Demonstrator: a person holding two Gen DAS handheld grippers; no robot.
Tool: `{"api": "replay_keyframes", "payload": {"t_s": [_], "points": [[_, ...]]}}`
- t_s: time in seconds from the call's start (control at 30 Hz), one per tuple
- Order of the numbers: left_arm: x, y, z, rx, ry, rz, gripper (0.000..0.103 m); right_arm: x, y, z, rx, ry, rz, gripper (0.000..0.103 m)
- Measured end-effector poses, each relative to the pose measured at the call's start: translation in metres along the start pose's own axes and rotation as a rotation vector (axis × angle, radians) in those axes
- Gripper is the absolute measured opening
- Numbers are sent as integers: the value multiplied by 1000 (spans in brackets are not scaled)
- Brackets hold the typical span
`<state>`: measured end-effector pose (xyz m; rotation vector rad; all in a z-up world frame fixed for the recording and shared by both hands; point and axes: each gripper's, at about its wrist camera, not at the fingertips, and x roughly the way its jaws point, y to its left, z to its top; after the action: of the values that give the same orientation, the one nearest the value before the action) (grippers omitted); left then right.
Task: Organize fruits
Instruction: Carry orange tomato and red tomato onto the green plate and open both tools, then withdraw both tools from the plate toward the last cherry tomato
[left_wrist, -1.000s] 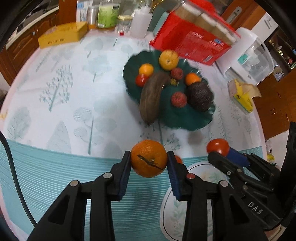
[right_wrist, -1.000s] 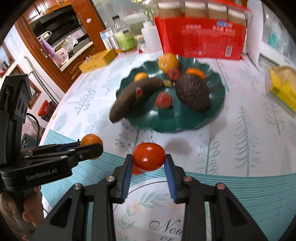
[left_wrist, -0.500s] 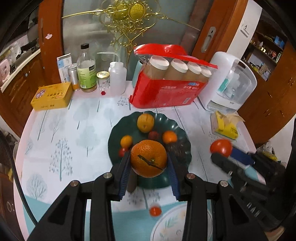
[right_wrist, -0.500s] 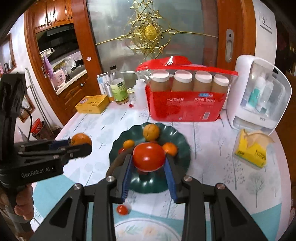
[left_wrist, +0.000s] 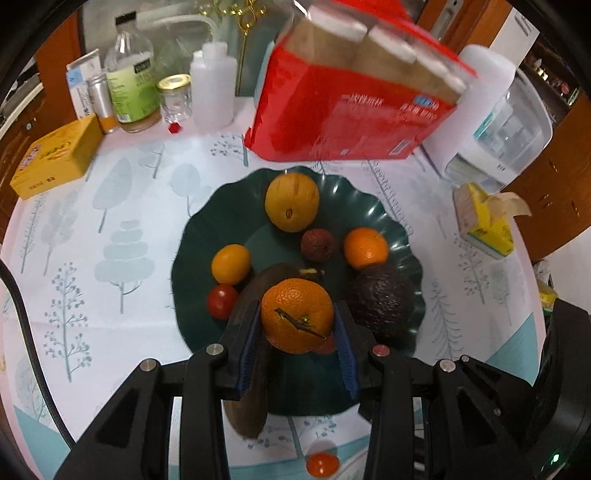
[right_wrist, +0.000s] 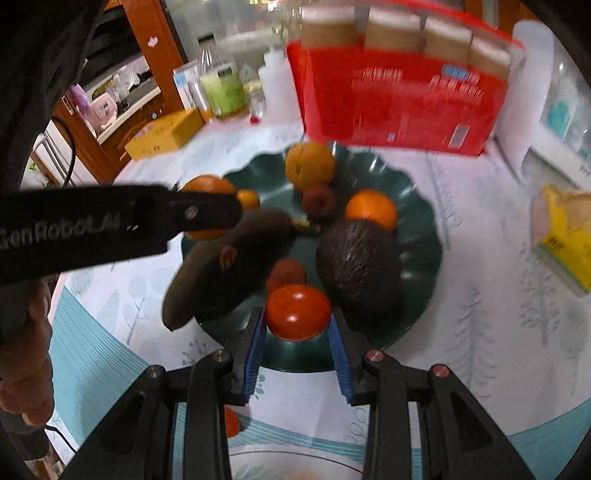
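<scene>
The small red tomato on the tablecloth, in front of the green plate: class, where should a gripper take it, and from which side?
Grip the small red tomato across its round middle, coming from above: it lies alone on the tablecloth, nearer than the green plate. Both grippers are full, left gripper on the orange, right gripper on a tomato.

A red pack (left_wrist: 354, 96) of four jars stands behind the plate, a white appliance (left_wrist: 506, 118) to its right. Nearer, a yellow tissue box (left_wrist: 487, 229) lies on the tree-print tablecloth (left_wrist: 122, 221). Back left stand a white bottle (left_wrist: 213, 88), small jar (left_wrist: 174, 98), green-label bottle (left_wrist: 135, 81) and yellow box (left_wrist: 55, 158)
</scene>
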<state>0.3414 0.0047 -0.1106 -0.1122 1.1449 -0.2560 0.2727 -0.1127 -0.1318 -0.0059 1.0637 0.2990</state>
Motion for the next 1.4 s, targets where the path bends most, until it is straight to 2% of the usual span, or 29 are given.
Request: {"api": "replay_keyframes", "payload": {"t_s": [0.2,0.37,0.67,0.7,0.77,0.8,1.03,1.07,1.17,1.4], "points": [[21,-6,0,45,18,23,37,21,-2,-1,12,29,13,35],[23,-13,-1,102,5,46,43,29,-6,-3,26,49,15,35],[16,-17,-5,112,-2,41,48,21,-12,-3,46,33,34,36],[14,-17,-6,117,-6,43,51,19,-11,-4,44,29,35,36],[7,-20,-7,124,-25,45,66,15,-11,-3,40,22,34,36],[3,-20,-8,126,-38,48,67,13,-10,-4,37,19,31,36],[-24,-18,-12,118,-58,69,69,-4,-9,-10,33,-25,0,36],[-30,-17,-14,114,-67,75,72,-6,-10,-12,45,-30,1,36],[-49,-16,-21,111,-95,99,78,-14,-16,-19,85,-38,10,36],[-97,-18,-45,111,-132,101,80,-48,-15,-28,115,-81,-7,36]]}}
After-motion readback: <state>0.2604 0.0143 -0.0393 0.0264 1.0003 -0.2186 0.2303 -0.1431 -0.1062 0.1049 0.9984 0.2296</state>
